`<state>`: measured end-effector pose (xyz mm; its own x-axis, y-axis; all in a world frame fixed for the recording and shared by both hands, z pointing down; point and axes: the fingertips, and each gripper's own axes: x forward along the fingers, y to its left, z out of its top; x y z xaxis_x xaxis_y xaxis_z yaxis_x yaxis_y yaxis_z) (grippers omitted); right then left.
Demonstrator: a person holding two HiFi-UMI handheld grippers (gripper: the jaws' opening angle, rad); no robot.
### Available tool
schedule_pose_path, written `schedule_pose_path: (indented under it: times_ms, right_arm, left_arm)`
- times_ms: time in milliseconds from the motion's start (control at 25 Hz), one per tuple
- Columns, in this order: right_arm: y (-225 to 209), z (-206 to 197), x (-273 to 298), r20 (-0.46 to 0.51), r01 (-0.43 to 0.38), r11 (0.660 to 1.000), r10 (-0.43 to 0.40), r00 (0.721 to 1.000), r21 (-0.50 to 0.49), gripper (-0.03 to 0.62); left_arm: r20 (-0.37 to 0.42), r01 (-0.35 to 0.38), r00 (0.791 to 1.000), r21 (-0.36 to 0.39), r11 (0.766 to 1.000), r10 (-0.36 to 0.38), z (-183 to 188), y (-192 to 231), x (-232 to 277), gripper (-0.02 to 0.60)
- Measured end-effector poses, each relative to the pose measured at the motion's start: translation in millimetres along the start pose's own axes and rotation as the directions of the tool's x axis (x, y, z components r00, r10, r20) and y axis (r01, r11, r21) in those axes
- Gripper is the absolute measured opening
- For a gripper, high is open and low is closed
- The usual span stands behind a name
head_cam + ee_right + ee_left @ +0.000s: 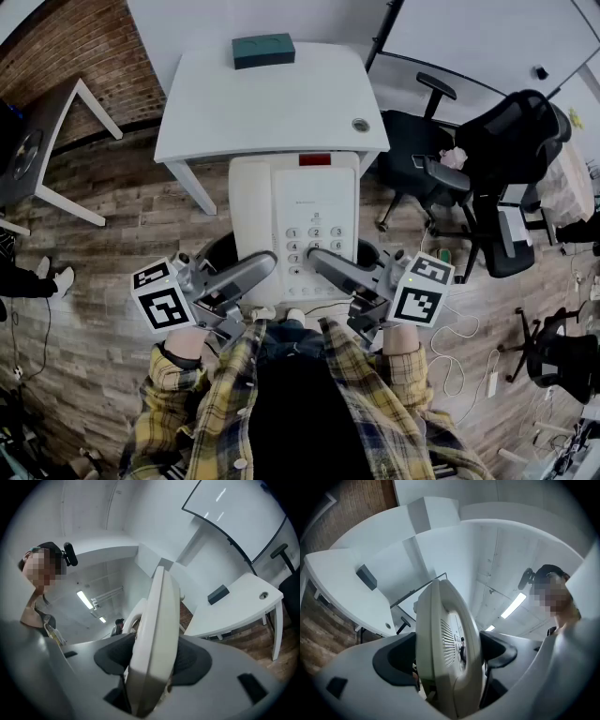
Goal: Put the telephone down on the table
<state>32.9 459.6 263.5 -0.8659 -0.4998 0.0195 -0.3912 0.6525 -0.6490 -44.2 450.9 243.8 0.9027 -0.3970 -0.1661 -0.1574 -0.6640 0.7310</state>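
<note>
The telephone (298, 211) hangs in the air in front of the person, carried by both tools at once. The left gripper (251, 272) has its jaws spread wide and clamped on the near left corner, where the body is thick. The right gripper (326, 264) grips the thinner near right edge with its jaws less far apart. Each gripper view shows the pale casing wedged between dark pads.

The telephone's long axis runs away from the person, keypad up, and its far end points at the white surface (272, 108) straight ahead. From the head view that far end seems to overlap the surface's near edge, but how high it sits above the top cannot be judged. The next move probably calls for carrying it forward and lowering it level. Neither gripper is nearer, since both sit at the same end.

There is one telephone, two grippers, one surface, and on that surface one dark box (263, 50) at the far side.
</note>
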Motion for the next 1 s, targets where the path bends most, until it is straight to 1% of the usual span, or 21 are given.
schedule_pose_path:
  times_ms: [480, 680, 880, 1000]
  right_arm:
    - [0, 4, -15, -0.004, -0.028, 1.0, 0.028, 1.0, 0.003, 0.238]
    - [0, 1, -13, -0.01, -0.031, 1.0, 0.031, 0.999, -0.005, 0.238]
    - [-3, 3, -34, 0.0, -0.043, 0.999, 0.043, 0.999, 0.001, 0.238]
    - [-6, 6, -35, 0.005, -0.046, 0.999, 0.046, 0.999, 0.008, 0.239]
  left_arm:
    - [0.006, -0.026, 1.0, 0.022, 0.999, 0.026, -7, -10, 12, 0.402]
    - [0.009, -0.029, 1.0, 0.025, 0.999, 0.028, -9, -8, 8, 0.402]
    - [0.014, -0.04, 0.999, 0.023, 0.999, 0.04, -21, -18, 23, 0.402]
    - [0.013, -0.043, 0.999, 0.027, 0.999, 0.043, -20, -18, 27, 0.402]
